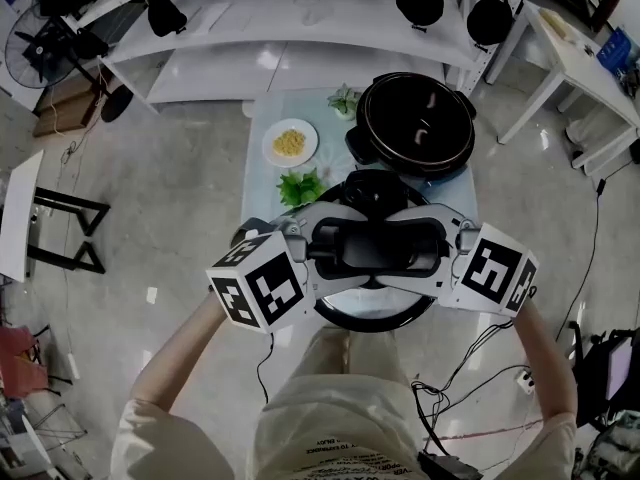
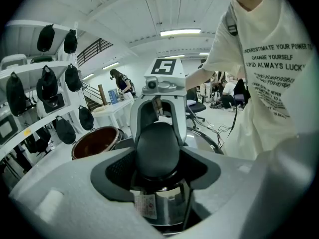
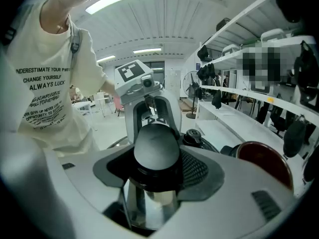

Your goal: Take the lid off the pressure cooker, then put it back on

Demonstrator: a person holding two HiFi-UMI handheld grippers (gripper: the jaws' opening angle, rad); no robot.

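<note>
- Pale table (image 1: 258, 118) beyond both grippers carries the open pressure cooker (image 1: 415, 123) (its bowl dark).
- Left gripper (image 2: 157, 156) and right gripper (image 3: 156, 156) clamp the handle (image 1: 375, 246) of the lid (image 1: 375, 320) from opposite ends.
- Lid sits beneath their jaws, off the cooker.

A person wears a cream short-sleeved T-shirt (image 1: 340, 423) printed across the chest in black capitals, with a dark strap (image 2: 230, 26) at the shoulder. The left gripper (image 1: 345, 243) and right gripper (image 1: 415, 246) have smooth white moulded shells. Their jaws are lined with black pads (image 3: 195, 171) of mesh-like texture. Each gripper carries a white cube faced with black square markers, the left cube (image 1: 258, 283) and the right cube (image 1: 497, 271). Black cables (image 1: 262, 368) hang from both, and a thin red wire (image 1: 490, 433) runs on the right side.
</note>
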